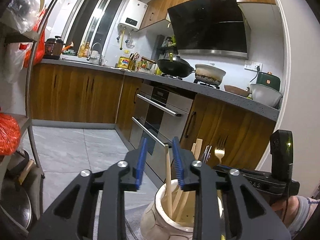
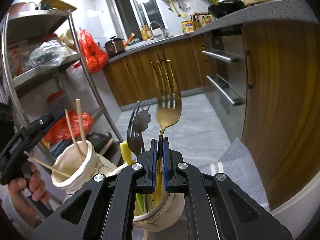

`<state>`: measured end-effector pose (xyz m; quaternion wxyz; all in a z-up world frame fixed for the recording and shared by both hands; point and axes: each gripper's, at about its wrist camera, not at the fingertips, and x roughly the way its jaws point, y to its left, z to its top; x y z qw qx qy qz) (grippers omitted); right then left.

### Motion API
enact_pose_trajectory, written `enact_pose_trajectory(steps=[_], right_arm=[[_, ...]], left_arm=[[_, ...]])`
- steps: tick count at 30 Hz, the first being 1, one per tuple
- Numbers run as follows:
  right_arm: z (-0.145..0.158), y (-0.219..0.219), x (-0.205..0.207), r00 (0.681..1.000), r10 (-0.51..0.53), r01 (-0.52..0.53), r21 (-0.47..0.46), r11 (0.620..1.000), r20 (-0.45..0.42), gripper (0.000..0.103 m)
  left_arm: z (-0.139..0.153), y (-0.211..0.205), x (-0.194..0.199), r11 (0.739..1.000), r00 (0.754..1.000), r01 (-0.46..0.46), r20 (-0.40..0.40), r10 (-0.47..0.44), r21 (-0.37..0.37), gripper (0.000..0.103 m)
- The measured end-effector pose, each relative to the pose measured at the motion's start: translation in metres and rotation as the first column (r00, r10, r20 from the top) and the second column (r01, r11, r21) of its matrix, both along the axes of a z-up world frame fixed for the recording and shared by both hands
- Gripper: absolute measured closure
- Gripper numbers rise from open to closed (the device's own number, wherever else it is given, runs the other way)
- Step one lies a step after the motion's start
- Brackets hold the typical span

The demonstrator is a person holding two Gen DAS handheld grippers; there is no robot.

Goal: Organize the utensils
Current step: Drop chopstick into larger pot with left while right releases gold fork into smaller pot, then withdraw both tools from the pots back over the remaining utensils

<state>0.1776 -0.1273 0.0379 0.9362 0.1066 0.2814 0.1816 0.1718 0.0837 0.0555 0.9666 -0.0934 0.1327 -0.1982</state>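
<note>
I see 2 jars | left gripper spread – 3 chopsticks | right gripper pinching gold fork

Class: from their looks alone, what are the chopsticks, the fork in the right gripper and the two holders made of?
Chopsticks: probably bamboo or wood, pale, matt.
Gold fork: metal, polished gold finish with reflections.
Chopstick holder and fork holder: likely glazed ceramic, cream, dark crackle lines.

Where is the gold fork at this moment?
The gold fork stands tines-up, centre of the right wrist view, clamped in the right tongs above a cream holder, right of a dark fork.
</note>
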Motion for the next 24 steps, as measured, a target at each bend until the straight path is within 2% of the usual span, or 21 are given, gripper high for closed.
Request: enact_pose_trajectory(steps=[2,6,9,12,14,15,17,19,24], right_arm=[[0.0,-0.001,-0.002,1.0,-0.002,0.002,0.001,1.0,0.006,0.081],[0.002,-0.005,-0.005,1.0,-0.009,0.009,0.006,1.0,0.011,0.07],[0.004,-0.009,-0.016,1.0,-0.016,0.016,0.016,1.0,0.027,0.061],[0.008,-0.017,-0.03,0.998,-0.022,0.02,0.029,0.999,0.051,0.039],[0.011,-0.022,-0.04,0.997,-0.025,0.022,0.04,0.999,0.067,0.014],[0.012,-0.025,-0.044,0.997,-0.026,0.023,0.047,0.999,0.071,0.008],[0.013,-0.03,-0.051,0.997,-0.037,0.032,0.06,0.998,0.07,0.005],[0.014,-0.033,-0.057,0.996,-0.057,0.054,0.05,0.997,0.061,0.005],[0.018,-0.038,-0.072,0.994,-0.077,0.075,0.027,0.997,0.079,0.005]], left_arm=[[0.002,0.001,-0.002,1.0,1.0,-0.005,0.004,0.005,0.002,0.072],[0.007,0.006,-0.006,1.0,1.0,-0.017,0.013,0.018,-0.007,0.067],[0.011,0.007,-0.012,0.999,0.999,-0.031,0.024,0.031,0.014,0.062],[0.016,0.007,-0.022,0.998,0.998,-0.044,0.035,0.043,0.04,0.05],[0.019,0.008,-0.029,0.997,0.998,-0.061,0.035,0.059,0.055,0.039],[0.022,0.009,-0.033,0.995,0.997,-0.076,0.037,0.073,0.058,0.035],[0.027,0.013,-0.042,0.993,0.994,-0.105,0.045,0.103,0.05,0.016],[0.032,0.016,-0.051,0.99,0.99,-0.135,0.054,0.132,0.041,0.008],[0.046,0.017,-0.068,0.974,0.977,-0.213,0.044,0.209,0.081,0.006]])
